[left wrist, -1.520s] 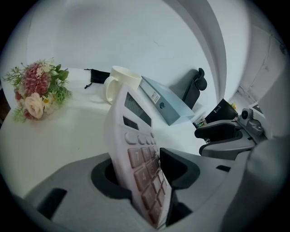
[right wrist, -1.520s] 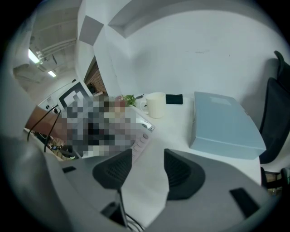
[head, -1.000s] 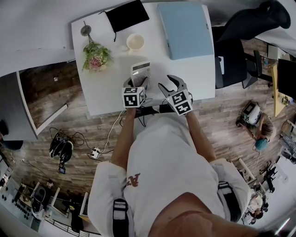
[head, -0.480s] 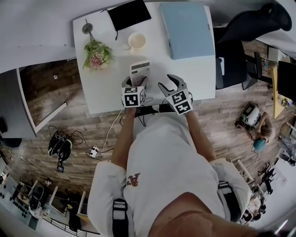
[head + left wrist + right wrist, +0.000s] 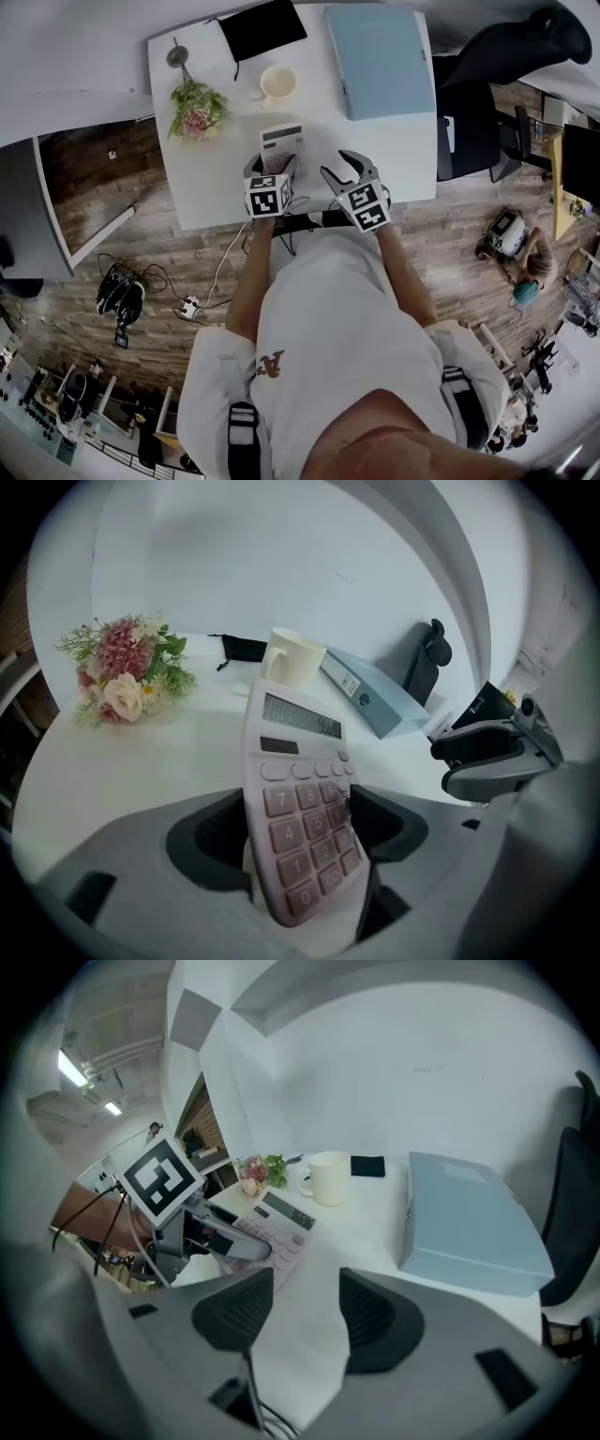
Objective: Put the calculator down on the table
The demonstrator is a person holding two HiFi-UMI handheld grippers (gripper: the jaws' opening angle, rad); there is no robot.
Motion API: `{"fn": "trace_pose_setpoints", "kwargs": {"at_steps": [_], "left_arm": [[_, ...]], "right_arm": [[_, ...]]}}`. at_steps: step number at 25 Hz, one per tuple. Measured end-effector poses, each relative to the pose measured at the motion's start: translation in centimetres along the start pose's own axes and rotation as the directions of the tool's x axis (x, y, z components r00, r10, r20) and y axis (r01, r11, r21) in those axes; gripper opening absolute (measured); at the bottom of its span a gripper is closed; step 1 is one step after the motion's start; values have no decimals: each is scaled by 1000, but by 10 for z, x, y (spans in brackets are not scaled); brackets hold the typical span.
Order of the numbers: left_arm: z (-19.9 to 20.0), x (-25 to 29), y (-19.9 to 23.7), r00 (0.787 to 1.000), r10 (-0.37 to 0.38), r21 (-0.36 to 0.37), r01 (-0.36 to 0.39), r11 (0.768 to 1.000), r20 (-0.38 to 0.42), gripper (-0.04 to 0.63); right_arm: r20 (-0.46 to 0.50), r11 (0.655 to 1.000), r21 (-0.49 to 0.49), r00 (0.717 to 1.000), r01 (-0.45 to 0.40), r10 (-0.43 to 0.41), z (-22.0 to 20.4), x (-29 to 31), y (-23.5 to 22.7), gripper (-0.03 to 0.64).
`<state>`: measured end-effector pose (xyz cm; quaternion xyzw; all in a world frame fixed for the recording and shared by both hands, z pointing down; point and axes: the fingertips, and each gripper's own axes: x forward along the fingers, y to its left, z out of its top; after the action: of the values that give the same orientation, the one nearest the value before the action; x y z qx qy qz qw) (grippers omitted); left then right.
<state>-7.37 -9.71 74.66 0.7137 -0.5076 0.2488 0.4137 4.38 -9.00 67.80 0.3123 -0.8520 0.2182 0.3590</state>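
Note:
A pale pink calculator (image 5: 282, 142) lies on the white table (image 5: 211, 192) near its front edge, keys up. My left gripper (image 5: 275, 166) straddles its near end and its jaws are opening. In the left gripper view the calculator (image 5: 300, 799) stands tilted between the dark pads (image 5: 208, 841), with a gap showing at the left pad. To its right my right gripper (image 5: 339, 169) hovers over bare table, open with nothing between its pads (image 5: 236, 1312). The right gripper view shows the calculator (image 5: 279, 1215) flat on the table under the left gripper (image 5: 220, 1241).
A cream mug (image 5: 278, 82) stands just beyond the calculator, and a flower bunch (image 5: 195, 108) lies to the left. A light blue binder (image 5: 378, 58) fills the far right of the table, a black pouch (image 5: 261, 30) the back. A black chair (image 5: 506, 56) stands at the right.
The left gripper's jaws have spread wider around the calculator. The calculator and the right gripper have kept their places.

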Motion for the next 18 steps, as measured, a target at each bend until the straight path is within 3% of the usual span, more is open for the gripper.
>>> {"fn": "trace_pose_setpoints", "kwargs": {"at_steps": [7,18], "left_arm": [[-5,0,13,999,47,-4,-47,999,6,377],[-4,0,15,998,60,33,-60,998,15,379]], "right_arm": [[0,1000,-7,1000,1,-1,1,1,0,227],[0,1000,-17,1000,3,-3,4,3,2,227]]}}
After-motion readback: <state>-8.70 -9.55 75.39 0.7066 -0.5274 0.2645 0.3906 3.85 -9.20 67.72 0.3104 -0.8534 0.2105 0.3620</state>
